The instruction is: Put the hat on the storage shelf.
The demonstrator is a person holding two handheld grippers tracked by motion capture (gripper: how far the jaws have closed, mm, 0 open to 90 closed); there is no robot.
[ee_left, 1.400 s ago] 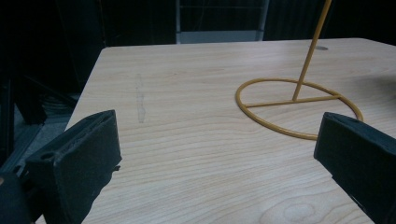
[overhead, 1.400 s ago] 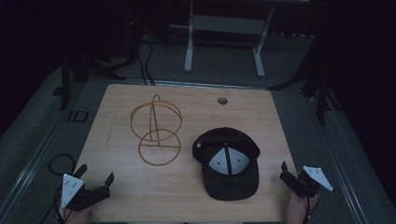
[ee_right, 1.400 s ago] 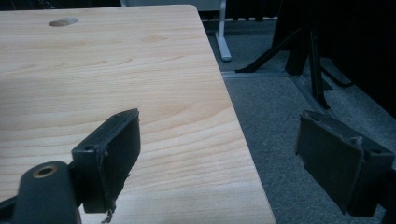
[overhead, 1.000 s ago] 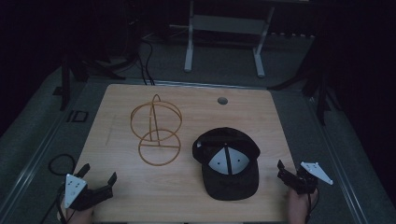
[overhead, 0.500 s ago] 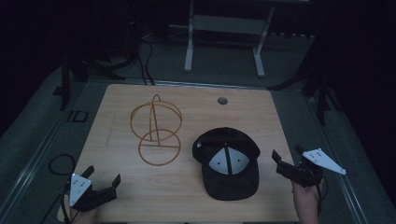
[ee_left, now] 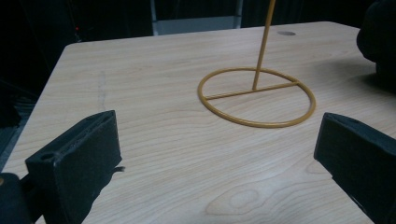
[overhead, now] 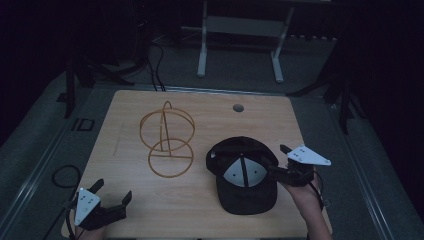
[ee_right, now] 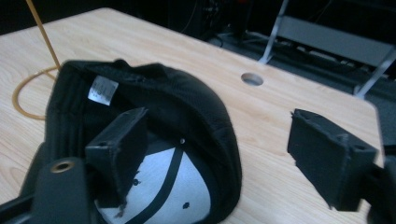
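No readable text. Cap (ee_right: 140,140) has a small white label (ee_right: 102,90) inside the crown; print too blurred to read.

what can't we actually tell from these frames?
- Cap: it lies upside down, so its outer front faces the table, hidden.
- Label inside the cap: print too small and blurred in the right gripper view.
- Wire stand: its top is cut off by the upper edge of the left gripper view.
- Right hand-held gripper: open jaws straddle the cap's rim; whether they touch it is unclear.
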